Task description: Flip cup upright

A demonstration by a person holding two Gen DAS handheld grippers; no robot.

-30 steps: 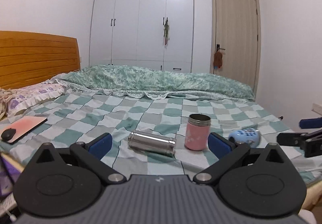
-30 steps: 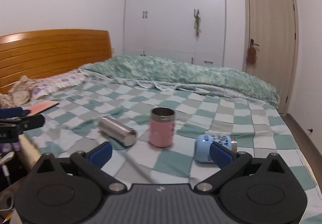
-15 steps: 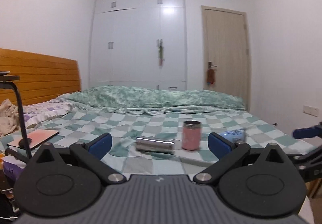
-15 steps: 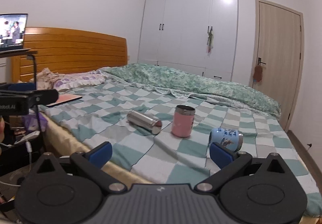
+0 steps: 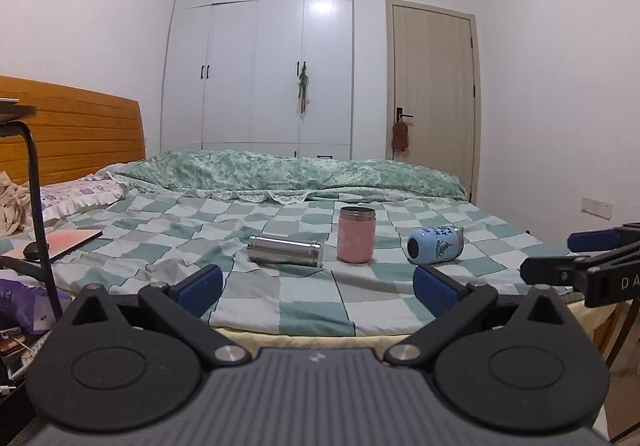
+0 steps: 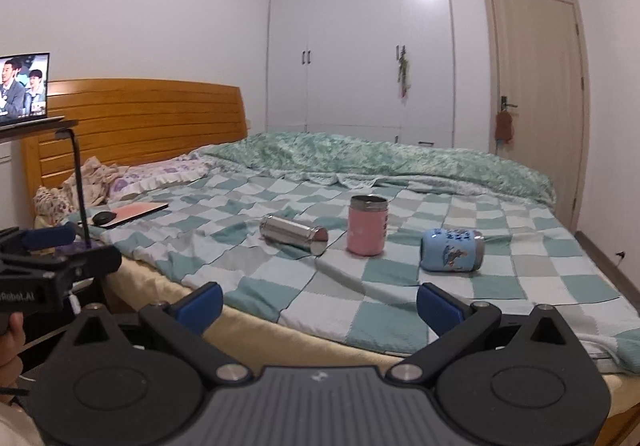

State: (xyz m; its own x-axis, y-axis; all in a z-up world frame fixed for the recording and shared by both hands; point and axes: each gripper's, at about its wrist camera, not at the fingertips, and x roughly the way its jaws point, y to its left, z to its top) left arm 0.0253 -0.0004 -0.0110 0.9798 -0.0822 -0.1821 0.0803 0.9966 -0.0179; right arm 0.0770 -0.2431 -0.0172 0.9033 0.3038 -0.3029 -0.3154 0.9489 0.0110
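Both jaw pairs held apart, nothing gripped, left gripper & right gripper off bed edge; steel cup at 11 o'clock & blue cup at 1 lie sideways flanking upright pink cup; soft checked sheet w/ folds may let round cups roll or tip when righted.

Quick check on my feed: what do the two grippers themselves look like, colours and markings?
Both match: the left gripper and right gripper have black linkage arms, round black hubs, silver pivot bolts, blue finger pads and a ribbed grey body with a small white logo. White lettering marks each gripper's side. No cables visible on them.
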